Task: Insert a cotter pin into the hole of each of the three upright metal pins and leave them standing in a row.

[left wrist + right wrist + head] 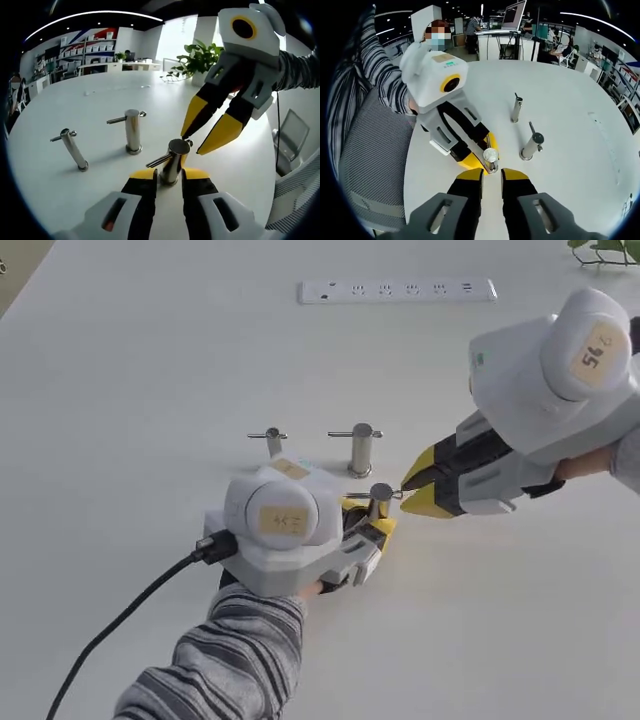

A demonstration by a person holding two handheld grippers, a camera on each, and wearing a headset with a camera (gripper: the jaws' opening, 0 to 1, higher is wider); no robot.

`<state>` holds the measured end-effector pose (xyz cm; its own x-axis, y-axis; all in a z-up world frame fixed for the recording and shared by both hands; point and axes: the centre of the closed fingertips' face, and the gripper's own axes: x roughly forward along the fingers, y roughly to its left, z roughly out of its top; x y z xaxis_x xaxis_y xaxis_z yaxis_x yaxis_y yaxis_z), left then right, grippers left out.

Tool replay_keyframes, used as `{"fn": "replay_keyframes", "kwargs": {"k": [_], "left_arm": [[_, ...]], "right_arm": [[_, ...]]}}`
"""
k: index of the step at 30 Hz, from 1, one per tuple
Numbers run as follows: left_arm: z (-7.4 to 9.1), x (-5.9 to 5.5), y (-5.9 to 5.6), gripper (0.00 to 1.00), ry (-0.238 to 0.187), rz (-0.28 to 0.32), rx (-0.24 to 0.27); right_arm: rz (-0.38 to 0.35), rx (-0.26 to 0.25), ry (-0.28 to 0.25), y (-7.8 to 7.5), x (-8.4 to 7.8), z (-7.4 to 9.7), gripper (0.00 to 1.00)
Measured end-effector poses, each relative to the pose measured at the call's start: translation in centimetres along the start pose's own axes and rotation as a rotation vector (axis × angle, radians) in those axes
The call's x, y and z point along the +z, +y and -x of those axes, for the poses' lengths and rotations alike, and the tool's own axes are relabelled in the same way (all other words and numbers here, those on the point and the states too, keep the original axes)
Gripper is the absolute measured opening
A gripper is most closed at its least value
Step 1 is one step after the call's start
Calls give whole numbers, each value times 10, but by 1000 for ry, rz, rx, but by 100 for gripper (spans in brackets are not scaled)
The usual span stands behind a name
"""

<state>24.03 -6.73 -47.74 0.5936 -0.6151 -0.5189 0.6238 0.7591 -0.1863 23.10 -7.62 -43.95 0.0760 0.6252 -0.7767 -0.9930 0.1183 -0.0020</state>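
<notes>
Left gripper (170, 174): pressed in on the lower shaft of the near metal pin (173, 159), one yellow-tipped jaw on each side, pin upright on the table (150, 390). Right gripper (405, 486): reaching in from the right, jaw tips drawn close at the looped end of the cotter pin (159, 160). Cannot tell whether pinching the loop or merely bracketing it. Cotter pin already through the hole near that pin's top, straight end poking out to the left.

Just beyond, on the far side: the middle metal pin (361, 450), upright, with a second cotter pin (340, 434) crosswise through its top. Left of that: the thinner third metal pin (273, 444), upright, likewise crossed by a third cotter pin (258, 435).

Far across the table: a white power strip (397, 290). At the near edge: a striped sleeve (230, 660) and a black cable (130, 615) trailing from the back of the left gripper.
</notes>
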Motion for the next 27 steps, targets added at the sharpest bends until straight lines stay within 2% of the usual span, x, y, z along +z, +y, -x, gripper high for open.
{"fn": "replay_keyframes", "kwargs": {"k": [5,10,21,23,27], "left_arm": [[7,1,2,26,0,-16,-5],[13,1,2,33,0,-31,-10],[24,5,2,43,-10,-18,-24],[25,6,1,45,-12,-22,-33],[28,4,1,51,-5,-28,-40]], "right_arm": [[-16,-3,-31,2,10,-3,13],[-17,1,-38,5,14,-12,15],[-25,3,-16,4,10,-28,13],[-7,-14,-7,2,7,-29,12],[-12,-5,-15,3,8,-29,9]]}}
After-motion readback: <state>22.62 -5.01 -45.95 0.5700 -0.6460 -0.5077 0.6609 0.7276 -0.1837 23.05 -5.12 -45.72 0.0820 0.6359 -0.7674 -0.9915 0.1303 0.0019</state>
